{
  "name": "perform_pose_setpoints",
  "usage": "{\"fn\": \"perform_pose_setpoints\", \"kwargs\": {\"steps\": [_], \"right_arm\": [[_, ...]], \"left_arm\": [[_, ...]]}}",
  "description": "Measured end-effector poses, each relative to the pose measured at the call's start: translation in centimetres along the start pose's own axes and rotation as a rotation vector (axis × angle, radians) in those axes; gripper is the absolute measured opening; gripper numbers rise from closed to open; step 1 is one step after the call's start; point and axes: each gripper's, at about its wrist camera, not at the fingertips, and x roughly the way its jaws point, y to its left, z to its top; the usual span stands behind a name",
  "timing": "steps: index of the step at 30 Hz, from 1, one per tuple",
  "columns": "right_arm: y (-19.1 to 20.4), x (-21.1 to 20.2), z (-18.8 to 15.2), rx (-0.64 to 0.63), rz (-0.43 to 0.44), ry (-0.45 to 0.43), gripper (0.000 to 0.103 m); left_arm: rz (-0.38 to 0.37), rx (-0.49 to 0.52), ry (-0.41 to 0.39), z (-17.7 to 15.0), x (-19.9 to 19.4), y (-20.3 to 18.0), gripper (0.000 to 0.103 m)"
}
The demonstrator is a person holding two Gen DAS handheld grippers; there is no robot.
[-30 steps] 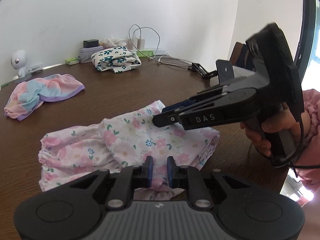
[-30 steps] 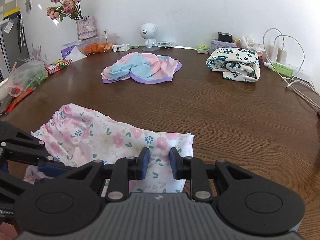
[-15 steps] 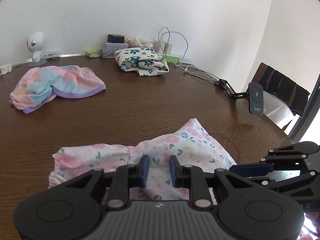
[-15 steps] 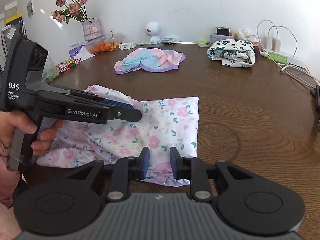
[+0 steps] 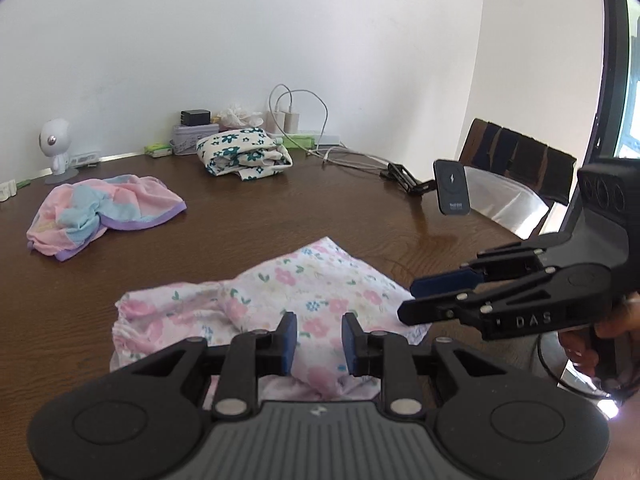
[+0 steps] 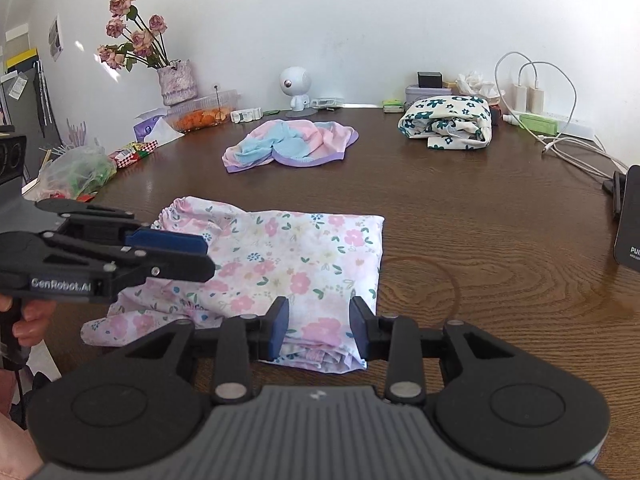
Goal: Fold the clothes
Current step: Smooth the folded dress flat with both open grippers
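Above the folded floral garment (image 6: 296, 256), left tongs (image 5: 318, 338) and right tongs (image 6: 319, 322), both level, parted, empty

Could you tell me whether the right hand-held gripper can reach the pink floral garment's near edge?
Probably yes: the right hand-held gripper is open just above the pink floral garment, with nothing between them.

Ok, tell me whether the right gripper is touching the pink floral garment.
Cannot tell. In the right wrist view the right gripper has open jaws over the pink floral garment's near edge; no gap or contact shows plainly.
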Motion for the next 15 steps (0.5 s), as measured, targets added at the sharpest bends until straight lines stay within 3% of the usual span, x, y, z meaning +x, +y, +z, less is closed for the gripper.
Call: {"fn": "perform_pose_setpoints", "kwargs": {"steps": [3, 11, 12, 13, 15], "right_arm": [[0.0, 0.6, -0.4, 0.000, -0.002, 0.015, 0.034], [0.0, 0.6, -0.8, 0.003, -0.009, 0.021, 0.039], [0.0, 0.1, -0.7, 0.012, -0.004, 0.006, 0.043], [-0.1, -0.4, -0.6, 0.022, 0.003, -0.010, 0.046], [-0.5, -1.8, -0.4, 0.051, 0.025, -0.053, 0.068]], "left_arm": [[0.006, -0.012, 0.030, -1.3, 0.5, -0.1, 0.023], [0.023, -0.017, 0.005, -1.4, 0.1, 0.0, 0.024], [0.027, -0.021, -0.012, -1.2, -0.4, 0.0, 0.032], [0.035, -0.024, -0.033, -1.0, -0.9, 0.0, 0.047], [0.056, -0.027, -0.074, -0.8, -2.1, -0.1, 0.060]]}}
